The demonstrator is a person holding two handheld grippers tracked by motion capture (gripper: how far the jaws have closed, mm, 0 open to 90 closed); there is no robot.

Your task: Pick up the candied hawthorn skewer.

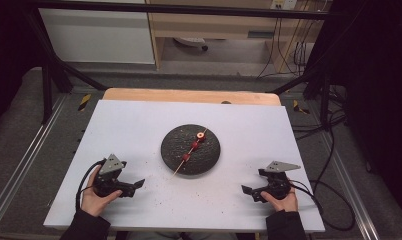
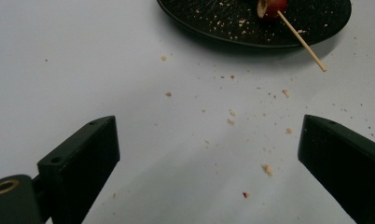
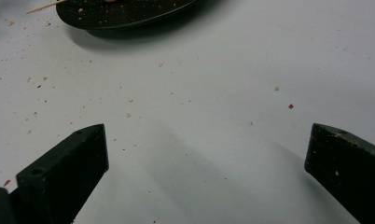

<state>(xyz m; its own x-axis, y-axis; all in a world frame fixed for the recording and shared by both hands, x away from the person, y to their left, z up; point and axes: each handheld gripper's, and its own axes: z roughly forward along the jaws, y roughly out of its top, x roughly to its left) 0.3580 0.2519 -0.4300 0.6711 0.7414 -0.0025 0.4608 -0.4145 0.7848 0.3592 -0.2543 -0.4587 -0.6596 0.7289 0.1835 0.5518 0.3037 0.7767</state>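
A round black plate (image 1: 174,150) lies in the middle of the white board. Across it rests a thin wooden skewer (image 1: 180,167) with red pieces (image 1: 200,137) threaded on it; its bare tip sticks out over the plate's near rim. In the left gripper view the plate (image 2: 213,28), a red piece (image 2: 274,6) and the skewer (image 2: 301,41) lie ahead. My left gripper (image 1: 137,187) rests low at the near left of the board, open and empty. My right gripper (image 1: 248,192) sits at the near right, open too, with nothing between its jaws. The plate's edge (image 3: 125,14) lies ahead in the right gripper view.
Small crumbs (image 2: 267,169) and red specks (image 3: 290,106) are scattered on the white board (image 1: 124,125) in front of the plate. A wooden tabletop edge (image 1: 189,95) lies beyond the board. Black frame legs and cables (image 1: 329,165) stand around the table.
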